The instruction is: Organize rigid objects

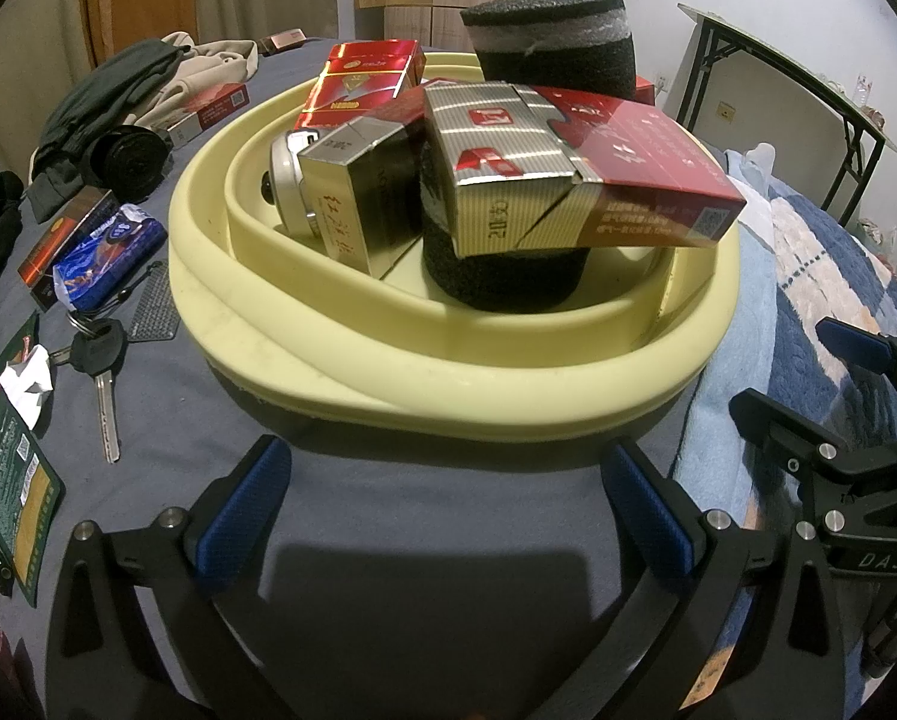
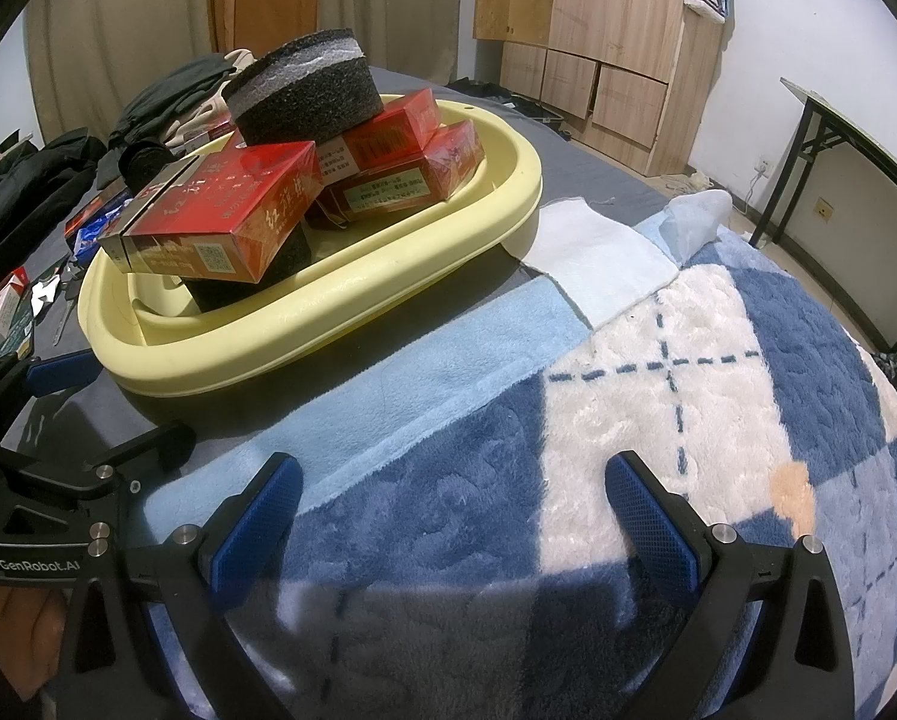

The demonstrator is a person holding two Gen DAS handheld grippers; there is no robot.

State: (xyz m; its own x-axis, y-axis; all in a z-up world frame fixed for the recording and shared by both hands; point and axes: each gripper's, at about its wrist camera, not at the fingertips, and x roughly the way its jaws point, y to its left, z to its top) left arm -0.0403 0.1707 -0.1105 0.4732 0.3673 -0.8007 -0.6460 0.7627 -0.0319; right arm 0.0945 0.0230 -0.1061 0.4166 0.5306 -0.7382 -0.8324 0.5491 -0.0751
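- The bed (image 1: 388,510) takes up most of the room from where I stand, grey sheet on one side and a blue-and-white checked blanket (image 2: 658,420) on the other.
- On the sheet sits the yellow basin (image 1: 256,324), touching the blanket's edge. It is already heaped: red cigarette cartons (image 2: 232,210), a silver-striped pack (image 1: 496,162), a camera (image 1: 286,180) tucked low, and two black foam cylinders (image 2: 310,96), one on top and one under the big carton.
- The left gripper (image 1: 448,510) hovers just in front of the basin's near rim, jaws spread wide, nothing between them.
- The right gripper (image 2: 454,516) hangs over the blanket, jaws equally wide and empty, well off to the basin's side.
- Loose things left of the basin look like the next pickings: a black lens-like cylinder (image 1: 127,159), a dark red box (image 1: 64,240), a blue packet (image 1: 109,255), then the keys (image 1: 97,360), smallest of all.
- I'd judge the left gripper best placed for these. To do it well, I'd take a box across its narrow faces and lower it into a gap, not onto the pile.
- What stands in the way: the big carton overhangs the rim and the top cylinder perches on sloping boxes, so a bump could tip either out. Clothes (image 1: 118,84) and paper scraps crowd the far left.
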